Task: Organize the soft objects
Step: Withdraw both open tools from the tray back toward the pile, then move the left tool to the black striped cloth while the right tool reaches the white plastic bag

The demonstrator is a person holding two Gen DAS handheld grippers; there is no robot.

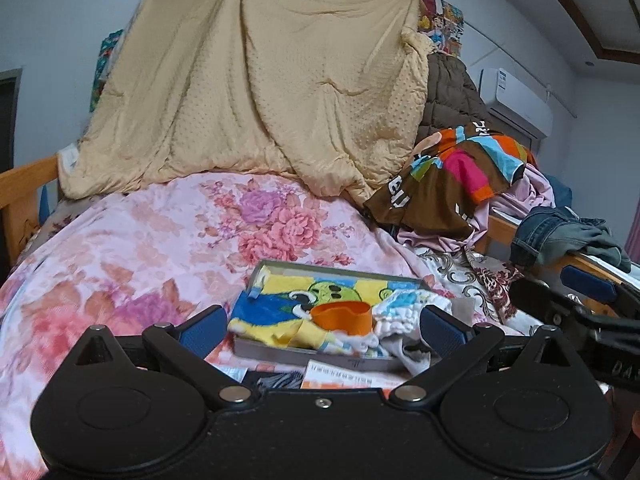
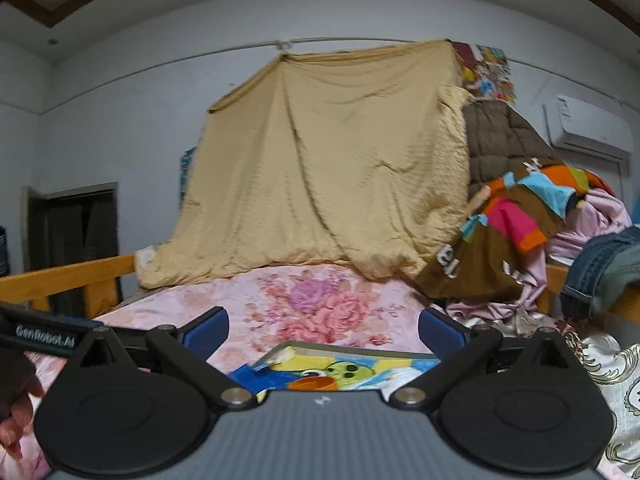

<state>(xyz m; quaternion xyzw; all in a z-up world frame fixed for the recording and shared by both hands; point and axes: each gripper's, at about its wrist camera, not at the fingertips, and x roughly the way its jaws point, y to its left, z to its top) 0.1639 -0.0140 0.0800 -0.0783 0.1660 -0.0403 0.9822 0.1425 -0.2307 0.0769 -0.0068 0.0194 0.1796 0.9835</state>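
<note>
Here, both hand-held grippers (image 1: 322, 330) (image 2: 323, 330) wide, empty.

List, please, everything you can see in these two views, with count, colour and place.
tray: one, grey, on the bed, near
cartoon towel: one, yellow and blue, in the tray
orange piece: one, in the tray
floral bedcover: one, pink, over the bed
quilt: one, tan, hung behind the bed
clothes pile: one, multicoloured, right of the bed
jeans: one pair, blue, on the right rail
air conditioner: one, white, on the wall
left gripper: open, empty
right gripper: open, empty
</note>
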